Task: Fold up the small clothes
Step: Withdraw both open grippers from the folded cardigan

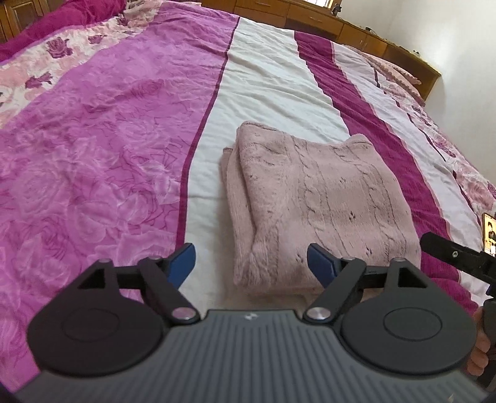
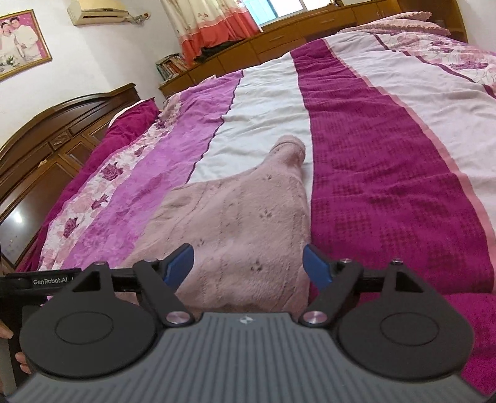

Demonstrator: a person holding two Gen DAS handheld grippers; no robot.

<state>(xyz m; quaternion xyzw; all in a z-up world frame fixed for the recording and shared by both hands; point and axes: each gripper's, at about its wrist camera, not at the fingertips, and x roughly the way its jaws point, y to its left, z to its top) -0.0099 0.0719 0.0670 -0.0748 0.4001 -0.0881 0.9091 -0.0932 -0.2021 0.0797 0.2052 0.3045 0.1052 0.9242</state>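
I am reading "GenRobot.AI" in white letters on the black bar of the left gripper [image 2: 34,281], which is poking into the right wrist view at its left edge. No other writing is legible to me; a small logo is sitting on each grey ribbed housing, too small to read.

I am holding the left gripper [image 1: 251,263] with its blue fingertips [image 1: 183,263] spread wide, nothing between them but air above the near edge of the pink knitted sweater [image 1: 310,201]. The right gripper [image 2: 249,266] is likewise standing spread, its pads clear of the knit beneath them.

The sweater is lying folded on the white stripe of the bedspread [image 1: 263,77], one sleeve [image 2: 288,148] reaching away in the right wrist view.

The bedspread is running in bands of pink roses, white and deep magenta. Beyond it I am seeing a dark wooden headboard [image 2: 62,124], low wooden cabinets [image 2: 279,37], a floral curtain [image 2: 210,21], a framed photograph [image 2: 21,40] and a wall air conditioner [image 2: 99,11].
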